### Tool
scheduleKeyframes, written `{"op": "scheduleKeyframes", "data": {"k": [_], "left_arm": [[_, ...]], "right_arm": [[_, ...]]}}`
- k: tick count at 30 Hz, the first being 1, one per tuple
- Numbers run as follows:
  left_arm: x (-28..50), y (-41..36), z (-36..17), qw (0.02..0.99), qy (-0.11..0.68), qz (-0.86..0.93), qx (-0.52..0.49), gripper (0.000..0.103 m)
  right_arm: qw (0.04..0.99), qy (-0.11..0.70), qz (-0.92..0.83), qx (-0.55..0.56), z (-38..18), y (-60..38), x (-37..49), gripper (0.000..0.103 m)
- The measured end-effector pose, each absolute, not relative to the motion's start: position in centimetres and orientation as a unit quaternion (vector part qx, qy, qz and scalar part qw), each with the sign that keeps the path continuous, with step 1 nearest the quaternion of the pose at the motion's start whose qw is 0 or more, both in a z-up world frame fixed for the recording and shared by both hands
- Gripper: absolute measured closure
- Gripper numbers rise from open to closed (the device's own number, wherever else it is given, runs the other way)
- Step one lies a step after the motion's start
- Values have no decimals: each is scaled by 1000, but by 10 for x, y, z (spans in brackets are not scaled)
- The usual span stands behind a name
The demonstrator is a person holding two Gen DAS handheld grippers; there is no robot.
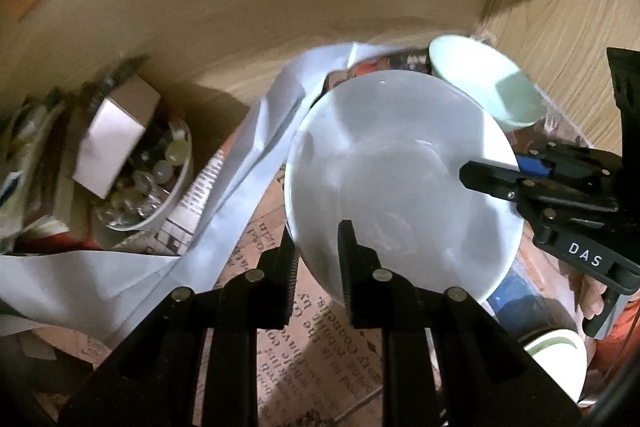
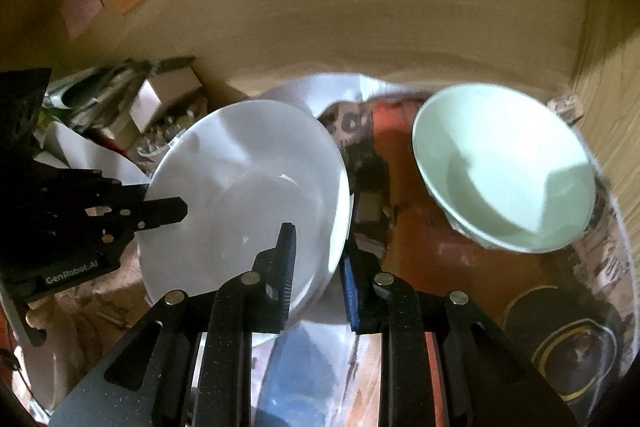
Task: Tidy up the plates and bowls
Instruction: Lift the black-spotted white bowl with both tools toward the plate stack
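A printed newspaper sheet (image 1: 280, 291) covers the bottom of a wood-grain cabinet shelf (image 1: 560, 39), so little bare board shows. Directly on it rest a pale green ceramic bowl (image 2: 508, 167), tilted near the right wall, a long crumpled white paper sheet (image 1: 224, 195) trailing leftward, and a white bowl filled with small glass jars (image 1: 160, 179). A grey cardboard box (image 1: 116, 135) sits on those jars; whether it touches the shelf cannot be told.

- White plates (image 2: 248, 171): one stack, number in it unclear
- Pale green bowls (image 2: 504, 167): one
- Bowls of glass beads (image 1: 160, 183): one
- Small cardboard boxes (image 1: 116, 135): one
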State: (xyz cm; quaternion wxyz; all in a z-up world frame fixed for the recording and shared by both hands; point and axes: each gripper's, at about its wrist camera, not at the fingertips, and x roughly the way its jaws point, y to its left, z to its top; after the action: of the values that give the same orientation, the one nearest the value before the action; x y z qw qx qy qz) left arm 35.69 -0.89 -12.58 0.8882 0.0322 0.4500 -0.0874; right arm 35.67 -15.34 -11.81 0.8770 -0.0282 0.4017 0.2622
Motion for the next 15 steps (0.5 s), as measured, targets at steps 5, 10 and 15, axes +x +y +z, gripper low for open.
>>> {"op": "scheduleKeyframes", "data": {"k": [5, 10, 15], "left_arm": [[338, -4, -104, 903, 420, -90, 24, 84], [312, -3, -84, 918, 386, -91, 23, 84], [286, 4, -68, 929, 359, -91, 19, 84]], "right_arm": [[885, 381, 266, -20, -101, -157, 347, 84], [894, 361, 266, -20, -85, -157, 329, 84], [900, 344, 268, -18, -72, -157, 309, 84]]}}
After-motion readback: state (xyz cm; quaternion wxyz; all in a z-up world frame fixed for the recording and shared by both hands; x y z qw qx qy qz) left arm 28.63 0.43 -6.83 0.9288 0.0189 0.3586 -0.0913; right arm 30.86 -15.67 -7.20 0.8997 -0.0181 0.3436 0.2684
